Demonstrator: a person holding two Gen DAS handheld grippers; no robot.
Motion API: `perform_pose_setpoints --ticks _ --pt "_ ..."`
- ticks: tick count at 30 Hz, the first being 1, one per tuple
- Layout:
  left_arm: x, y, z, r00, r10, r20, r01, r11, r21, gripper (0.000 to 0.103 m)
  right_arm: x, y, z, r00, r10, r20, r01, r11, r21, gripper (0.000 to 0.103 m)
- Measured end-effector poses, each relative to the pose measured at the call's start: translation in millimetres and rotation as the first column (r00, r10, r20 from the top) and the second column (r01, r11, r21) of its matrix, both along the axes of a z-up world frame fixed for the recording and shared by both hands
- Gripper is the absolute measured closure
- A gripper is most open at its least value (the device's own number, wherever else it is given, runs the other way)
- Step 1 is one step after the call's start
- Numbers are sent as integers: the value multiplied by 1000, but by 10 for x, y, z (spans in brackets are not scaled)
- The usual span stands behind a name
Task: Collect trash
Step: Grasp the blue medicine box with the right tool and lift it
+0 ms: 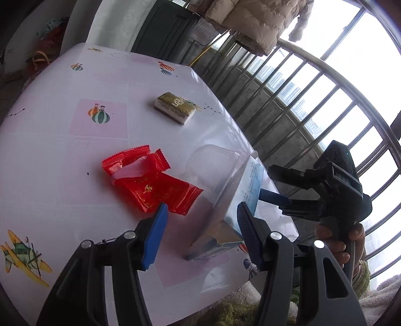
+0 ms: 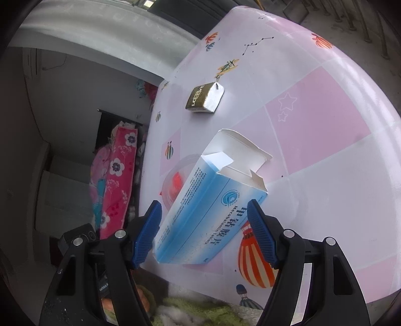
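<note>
A blue-and-white medicine box (image 2: 208, 200) with its top flap open lies on the pink patterned table (image 2: 325, 175), leaning on a clear plastic tub (image 2: 173, 175). My right gripper (image 2: 204, 204) is open, its blue pads on either side of the box without squeezing it. In the left wrist view my left gripper (image 1: 202, 207) stands open around the near end of the box (image 1: 250, 185) and the tub (image 1: 213, 165). A torn red wrapper (image 1: 150, 183) lies just left of it. Farther back sits a small gold-green box (image 1: 175, 106). My right gripper (image 1: 270, 183) reaches in from the right.
The table's right edge (image 1: 233, 120) runs close beside a metal railing (image 1: 313, 105), and a beige jacket (image 1: 250, 22) hangs above. A hand (image 1: 335, 240) holds the right gripper. Green fuzzy cloth (image 2: 200, 308) lies below the near edge. Pink floral bedding (image 2: 115, 180) is off the table's left side.
</note>
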State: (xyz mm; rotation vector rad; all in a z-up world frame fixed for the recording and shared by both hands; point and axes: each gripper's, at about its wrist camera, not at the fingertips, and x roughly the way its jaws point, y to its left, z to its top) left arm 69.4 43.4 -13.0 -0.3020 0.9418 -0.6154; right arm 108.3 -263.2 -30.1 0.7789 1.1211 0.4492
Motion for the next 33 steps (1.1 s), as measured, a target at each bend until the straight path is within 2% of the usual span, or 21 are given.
perform_pose_setpoints --ticks 5,11,17,19,21,26,33 --pt "-103 -304 8 989 -146 4 146 989 -15 49 -84 -143 -16 1000 -27 -12 27 999 -18 35" --pt "-187 -717 13 954 -298 19 298 954 -13 49 -238 -495 -61 991 -121 -49 120 993 -23 35" --pt "-172 -992 -64 915 -402 -36 398 914 -73 49 -288 -692 -126 982 -171 -75 167 984 -60 35" --pt "-139 -1040 -98 912 -405 -63 398 912 -102 49 -271 -734 -158 976 -193 -96 185 978 -93 35" --pt "-108 -1019 -97 924 -376 -76 366 923 -117 49 -269 -775 -148 970 -218 -103 208 973 -103 35" --pt "-74 -758 -27 952 -304 -49 292 942 -164 49 -281 -750 -29 969 -236 -65 225 963 -145 31" --pt "-91 -514 55 973 -228 -11 224 961 -160 49 -320 -568 17 978 -202 -45 183 946 -268 27"
